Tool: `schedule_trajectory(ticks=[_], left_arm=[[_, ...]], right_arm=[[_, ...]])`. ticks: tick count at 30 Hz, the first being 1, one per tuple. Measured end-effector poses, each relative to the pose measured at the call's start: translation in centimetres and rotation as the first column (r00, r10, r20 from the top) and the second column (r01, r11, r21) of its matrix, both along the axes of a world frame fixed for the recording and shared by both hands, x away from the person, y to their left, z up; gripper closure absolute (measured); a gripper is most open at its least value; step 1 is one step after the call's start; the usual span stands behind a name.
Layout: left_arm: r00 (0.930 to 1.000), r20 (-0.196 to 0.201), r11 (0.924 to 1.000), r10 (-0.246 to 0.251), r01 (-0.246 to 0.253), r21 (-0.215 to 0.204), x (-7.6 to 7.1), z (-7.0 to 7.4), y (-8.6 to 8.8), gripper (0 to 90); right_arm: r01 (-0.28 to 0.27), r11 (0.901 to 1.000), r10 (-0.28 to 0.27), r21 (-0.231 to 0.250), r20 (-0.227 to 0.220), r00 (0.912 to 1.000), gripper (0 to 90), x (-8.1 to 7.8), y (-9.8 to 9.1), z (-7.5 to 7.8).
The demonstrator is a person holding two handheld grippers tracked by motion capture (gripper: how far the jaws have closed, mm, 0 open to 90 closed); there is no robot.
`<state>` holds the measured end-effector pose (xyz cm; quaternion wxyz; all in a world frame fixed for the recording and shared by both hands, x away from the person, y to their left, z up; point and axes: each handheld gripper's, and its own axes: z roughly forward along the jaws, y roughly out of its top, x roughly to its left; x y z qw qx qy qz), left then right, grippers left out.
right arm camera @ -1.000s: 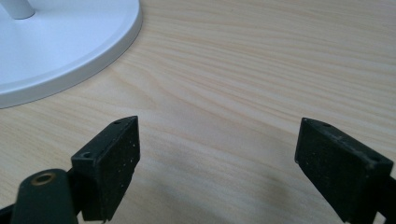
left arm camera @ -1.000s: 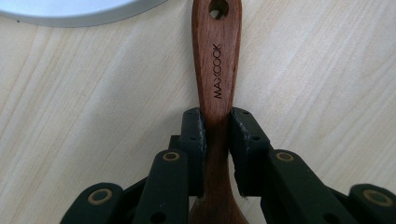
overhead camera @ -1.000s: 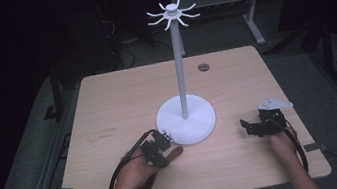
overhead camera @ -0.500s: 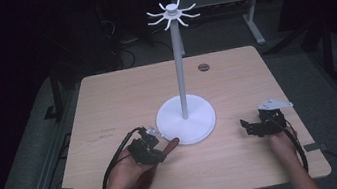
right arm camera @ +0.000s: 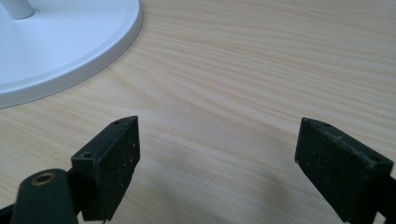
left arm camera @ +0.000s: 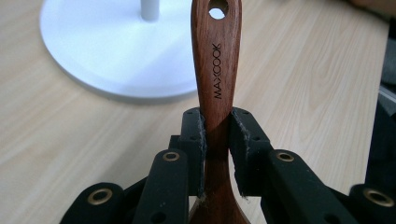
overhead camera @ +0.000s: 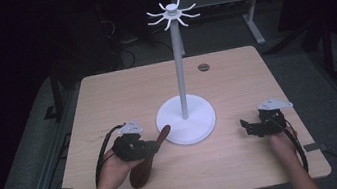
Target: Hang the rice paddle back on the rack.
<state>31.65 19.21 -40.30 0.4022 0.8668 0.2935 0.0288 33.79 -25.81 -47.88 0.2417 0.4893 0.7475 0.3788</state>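
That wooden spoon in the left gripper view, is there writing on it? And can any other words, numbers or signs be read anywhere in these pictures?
"MAXCOOK": dark capital letters running lengthwise along the handle of the wooden spoon, just below its hanging hole, above where the left gripper clamps it.
No other text: the white stand, the table and the right gripper, whose jaws are apart, carry no readable marks.

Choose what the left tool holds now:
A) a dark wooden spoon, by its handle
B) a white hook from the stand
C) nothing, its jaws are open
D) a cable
A: the left tool is shut on the handle of the wooden spoon, whose end has a hole.
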Motion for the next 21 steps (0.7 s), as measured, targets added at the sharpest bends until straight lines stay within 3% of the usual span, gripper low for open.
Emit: schedule_trajectory(ticks=[6,12,16,21], left_arm=[[0.9984,0.057,0.9972,0.002,0.003,-0.075,0.1,0.7,1.2,75.8],[0.9957,0.092,0.9881,0.015,0.0,-0.154,0.0,1.0,2.1,75.8],[0.9916,0.128,0.9833,0.017,0.007,-0.182,-0.1,1.3,2.6,75.8],[0.9879,0.152,0.9715,0.03,0.007,-0.237,-0.3,1.8,3.0,75.8]], right_arm=[[0.0,1.0,0.0,0.0,0.0,1.0,13.5,0.0,0.0,0.0],[0.0,1.0,0.0,0.001,0.0,1.0,13.5,0.0,0.0,0.0],[0.0,1.0,0.0,0.001,0.0,1.0,13.5,0.0,0.0,0.0],[0.001,1.0,-0.001,0.001,-0.001,1.0,13.5,0.0,0.0,0.0]])
